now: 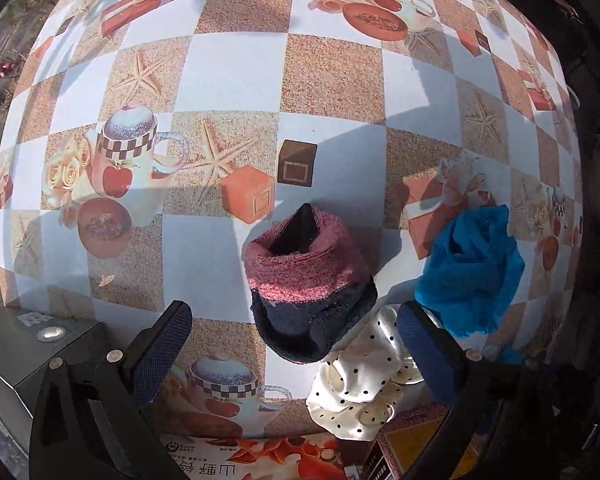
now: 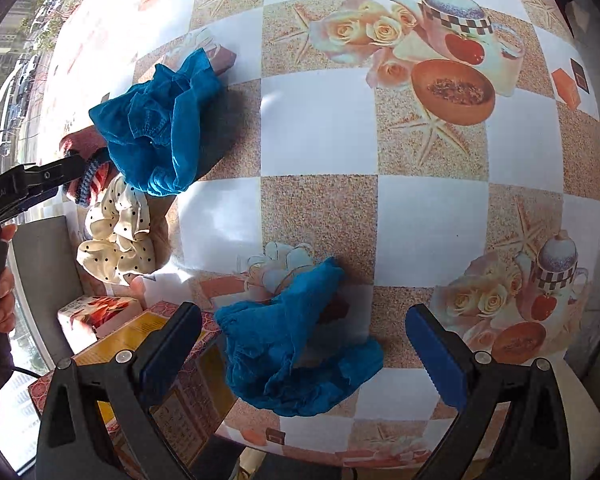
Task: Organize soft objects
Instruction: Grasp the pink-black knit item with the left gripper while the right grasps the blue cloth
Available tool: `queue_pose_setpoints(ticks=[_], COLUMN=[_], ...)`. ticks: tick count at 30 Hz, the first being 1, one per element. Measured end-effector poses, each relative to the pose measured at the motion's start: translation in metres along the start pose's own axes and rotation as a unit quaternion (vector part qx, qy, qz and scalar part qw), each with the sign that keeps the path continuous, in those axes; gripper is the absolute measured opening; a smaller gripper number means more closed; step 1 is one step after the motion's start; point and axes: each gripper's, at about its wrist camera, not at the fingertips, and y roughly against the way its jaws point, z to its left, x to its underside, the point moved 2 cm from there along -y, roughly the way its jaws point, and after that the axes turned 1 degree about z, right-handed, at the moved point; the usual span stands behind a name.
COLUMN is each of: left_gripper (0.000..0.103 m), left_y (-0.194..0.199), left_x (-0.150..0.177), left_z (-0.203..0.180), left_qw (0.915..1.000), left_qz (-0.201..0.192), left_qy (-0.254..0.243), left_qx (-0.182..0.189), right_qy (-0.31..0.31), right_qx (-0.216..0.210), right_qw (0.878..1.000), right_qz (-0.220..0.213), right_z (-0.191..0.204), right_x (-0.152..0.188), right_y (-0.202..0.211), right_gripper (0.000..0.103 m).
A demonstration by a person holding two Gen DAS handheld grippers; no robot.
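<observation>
Left gripper: fingers apart, hovering over the tabletop, which is covered in a checkered vinyl cloth printed with mugs, starfish and roses. Between and just ahead of its fingers sits a pink and dark navy knitted sock, rolled up, opening facing up. No contact seen between the fingers and the sock.

Cream satin scrunchie with black polka dots lies touching the sock's near side, partly behind the gripper's right finger. Crumpled blue fabric piece lies just beside both, toward the right edge of the tabletop.

Grey box at the near left corner in the left wrist view. Printed cartons along the near edge.

Right gripper: fingers wide apart, clamped on nothing. A second crumpled blue fabric piece lies on the tabletop between them, near the near edge, touching neither finger.

Right wrist view also shows the left gripper coming in from the left edge, a hand on its handle, with the first blue piece, the scrunchie and the sock clustered at its tip.
</observation>
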Motion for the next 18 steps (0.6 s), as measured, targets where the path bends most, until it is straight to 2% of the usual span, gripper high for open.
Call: queue_pose_setpoints(ticks=[3, 5, 7, 8, 14, 18], left_gripper=[0.103, 0.102, 0.103, 0.103, 0.103, 0.103], left_y=[-0.015, -0.025, -0.029, -0.029, -0.025, -0.029], left_x=[-0.008, -0.009, -0.01, -0.006, -0.006, -0.011], left_z=[-0.002, -0.001, -0.001, -0.002, 0.008, 0.0], left_qw=[0.9999, 0.9995, 0.9992, 0.9992, 0.9992, 0.999], left_qz=[0.009, 0.021, 0.015, 0.012, 0.016, 0.023], left_qy=[0.011, 0.018, 0.014, 0.013, 0.012, 0.012], left_qx=[-0.006, -0.011, -0.035, -0.035, -0.035, -0.036], right_qy=[0.011, -0.004, -0.011, -0.018, -0.056, -0.073], right_qx=[0.043, 0.055, 0.066, 0.06, 0.032, 0.028], right_qw=[0.999, 0.998, 0.998, 0.998, 0.998, 0.997], right_qz=[0.013, 0.005, 0.003, 0.004, -0.017, -0.01], right_z=[0.006, 0.002, -0.003, -0.019, -0.055, -0.071], right_x=[0.007, 0.013, 0.015, 0.015, 0.041, 0.068], right_y=[-0.019, -0.023, -0.024, -0.025, -0.005, -0.017], right_gripper=[0.103, 0.103, 0.103, 0.103, 0.103, 0.103])
